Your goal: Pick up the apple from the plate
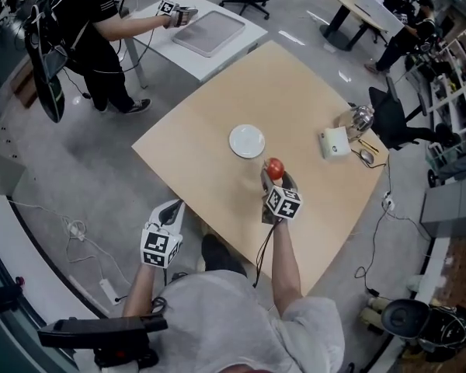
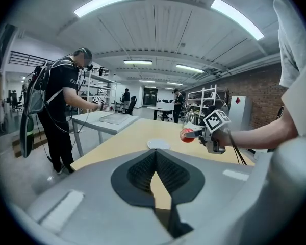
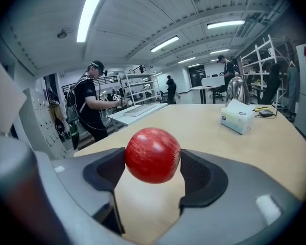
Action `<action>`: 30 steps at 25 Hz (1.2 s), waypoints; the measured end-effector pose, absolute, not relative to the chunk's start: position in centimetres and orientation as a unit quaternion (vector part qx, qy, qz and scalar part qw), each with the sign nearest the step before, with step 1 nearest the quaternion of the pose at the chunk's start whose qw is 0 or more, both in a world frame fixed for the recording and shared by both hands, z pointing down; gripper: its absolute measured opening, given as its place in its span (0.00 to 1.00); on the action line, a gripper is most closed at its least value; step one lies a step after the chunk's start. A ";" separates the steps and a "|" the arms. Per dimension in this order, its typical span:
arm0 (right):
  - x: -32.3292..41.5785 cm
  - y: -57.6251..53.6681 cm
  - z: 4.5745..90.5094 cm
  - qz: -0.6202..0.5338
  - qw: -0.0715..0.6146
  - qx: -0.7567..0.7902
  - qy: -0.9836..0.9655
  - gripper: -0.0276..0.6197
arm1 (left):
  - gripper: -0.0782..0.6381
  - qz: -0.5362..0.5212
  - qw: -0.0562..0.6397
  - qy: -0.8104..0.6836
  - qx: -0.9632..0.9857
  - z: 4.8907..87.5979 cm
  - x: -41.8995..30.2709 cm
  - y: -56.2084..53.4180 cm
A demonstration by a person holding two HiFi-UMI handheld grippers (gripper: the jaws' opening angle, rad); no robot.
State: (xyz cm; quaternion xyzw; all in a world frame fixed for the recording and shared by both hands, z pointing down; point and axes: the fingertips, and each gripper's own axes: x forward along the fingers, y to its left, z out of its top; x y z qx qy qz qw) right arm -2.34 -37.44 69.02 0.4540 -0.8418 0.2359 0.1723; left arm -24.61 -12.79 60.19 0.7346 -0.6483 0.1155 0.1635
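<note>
Pickup, late stage: clamping round, glossy red apple [image 3: 153, 154] between ribbed black pads of right gripper [image 1: 274, 172], jaws standing wide around it, hovering over smooth tan table [image 1: 217, 107] toward its near edge, just beside flat, round white plate [image 1: 247, 141] lying empty near the centre. Judging next: keeping the squeeze even, smooth skin likely slipping otherwise, and raising well clear. Keeping left gripper [image 2: 155, 157] pinched together on nothing, off the table's near-left edge.
</note>
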 end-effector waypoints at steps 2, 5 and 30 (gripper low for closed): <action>-1.5 -37.0 68.8 0.237 0.166 0.459 -0.840 0.57 | 0.14 0.116 0.162 -0.644 0.739 60.1 -24.2 -12.8; 0.0 -36.6 68.8 0.240 0.159 0.468 -0.835 0.57 | 0.14 0.116 0.161 -0.638 0.744 60.1 -23.3 -12.9; 12.0 -30.1 71.0 0.279 0.134 0.549 -0.776 0.57 | 0.14 0.136 0.150 -0.573 0.794 60.0 -16.6 -12.5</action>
